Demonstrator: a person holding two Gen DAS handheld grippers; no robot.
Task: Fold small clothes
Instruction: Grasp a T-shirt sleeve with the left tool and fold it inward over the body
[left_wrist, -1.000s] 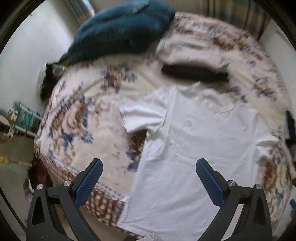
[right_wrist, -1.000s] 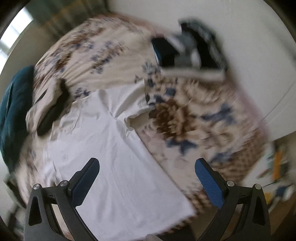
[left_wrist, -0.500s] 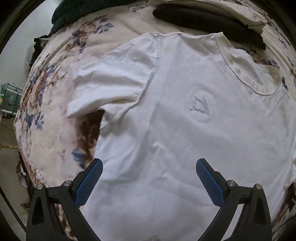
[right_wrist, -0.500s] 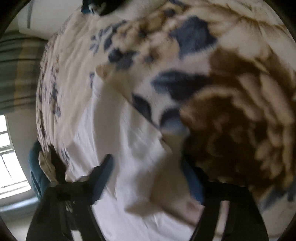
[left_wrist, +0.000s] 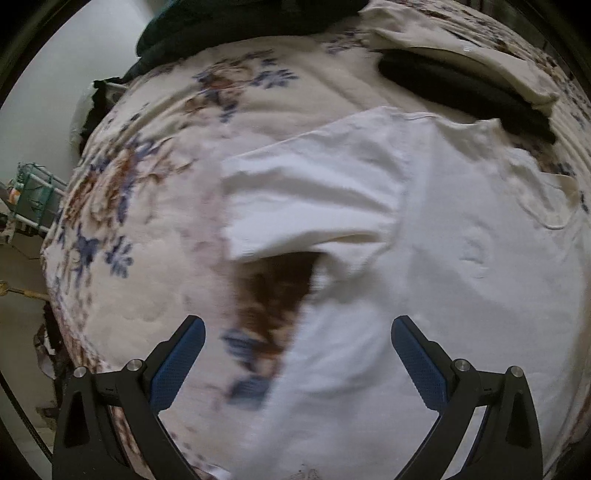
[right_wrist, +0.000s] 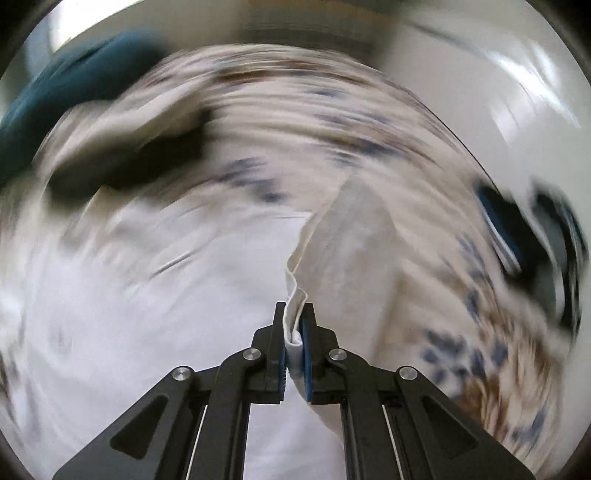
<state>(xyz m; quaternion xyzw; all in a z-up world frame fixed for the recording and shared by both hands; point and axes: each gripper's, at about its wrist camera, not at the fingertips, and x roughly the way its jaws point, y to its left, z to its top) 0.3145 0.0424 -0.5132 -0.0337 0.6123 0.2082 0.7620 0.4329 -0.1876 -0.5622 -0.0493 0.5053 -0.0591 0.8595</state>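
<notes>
A white T-shirt of thin, slightly wrinkled cotton lies spread on a bed covered with a quilted cream blanket printed with brown and blue flowers. One short sleeve points to the left, and a faint round emblem is pressed into the chest. At the far side, a long dark folded cloth lies just beyond the collar, and a dark teal blanket is heaped farther back. The left gripper is released, its blue ribbed fingers spread wide above the left edge of the shirt, below the sleeve, without touching it. The right gripper is clenched on a hemmed edge of the T-shirt, and the fabric rises from between its fingers as a lifted fold; this view is strongly blurred. Half a second earlier the right fingers were apart over the cloth, and the left view was centred more on the chest.
</notes>
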